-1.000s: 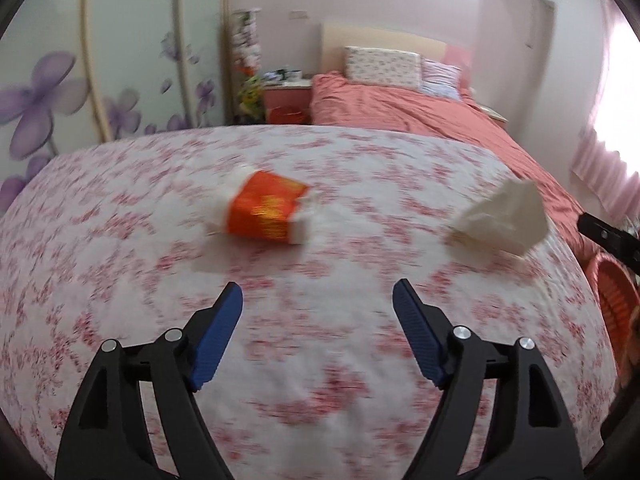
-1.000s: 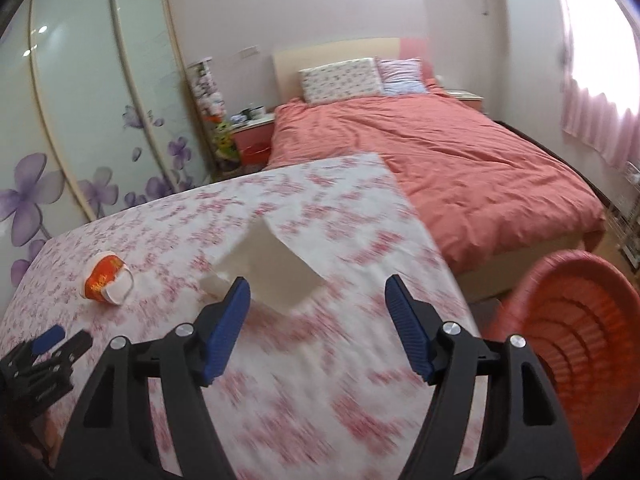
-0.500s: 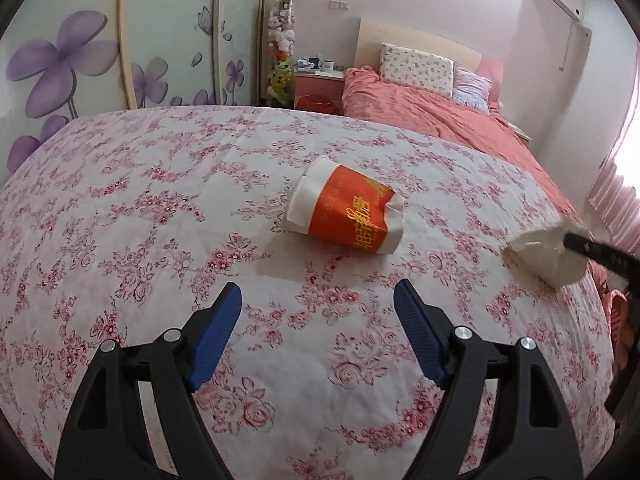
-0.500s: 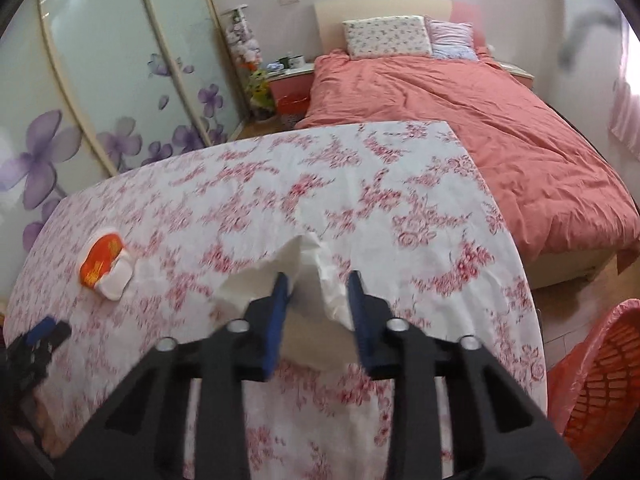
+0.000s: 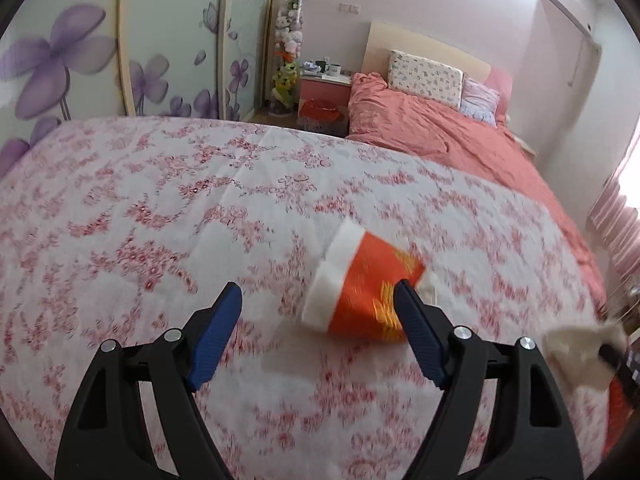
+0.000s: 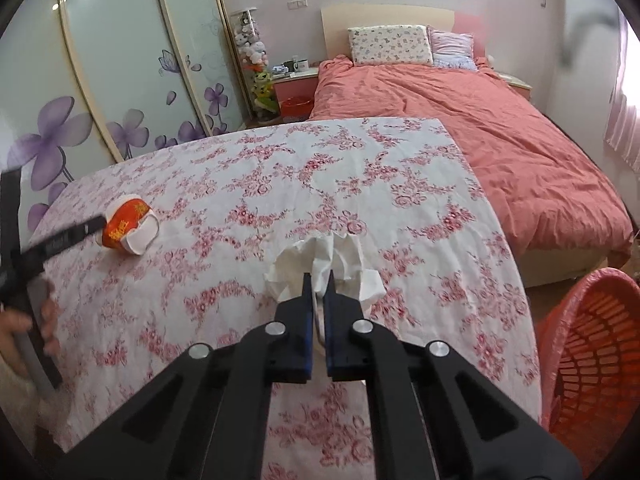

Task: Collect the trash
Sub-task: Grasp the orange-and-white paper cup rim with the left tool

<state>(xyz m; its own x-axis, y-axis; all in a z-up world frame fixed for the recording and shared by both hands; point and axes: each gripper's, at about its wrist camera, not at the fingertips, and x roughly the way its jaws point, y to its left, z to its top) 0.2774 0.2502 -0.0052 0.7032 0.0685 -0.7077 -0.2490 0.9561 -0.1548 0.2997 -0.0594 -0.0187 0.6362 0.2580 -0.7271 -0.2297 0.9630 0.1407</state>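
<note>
An orange and white paper cup (image 5: pixel 360 288) lies on its side on the floral tablecloth (image 5: pixel 160 220). My left gripper (image 5: pixel 318 300) is open, its jaws on either side of the cup's near end, the right blue finger (image 5: pixel 416 332) overlapping the cup. The cup also shows in the right wrist view (image 6: pixel 130 226). My right gripper (image 6: pixel 318 280) is shut on a crumpled white tissue (image 6: pixel 324 264) and holds it above the table. The tissue shows at the right edge of the left wrist view (image 5: pixel 580 348).
An orange mesh basket (image 6: pixel 592 360) stands on the floor at the table's right. A bed with a coral duvet (image 6: pixel 460 112) lies beyond the table. A wardrobe with purple flowers (image 6: pixel 80 100) lines the left wall.
My left gripper has moved forward up to the cup, which now sits between its jaws. My right gripper has closed fully on the tissue and lifted it.
</note>
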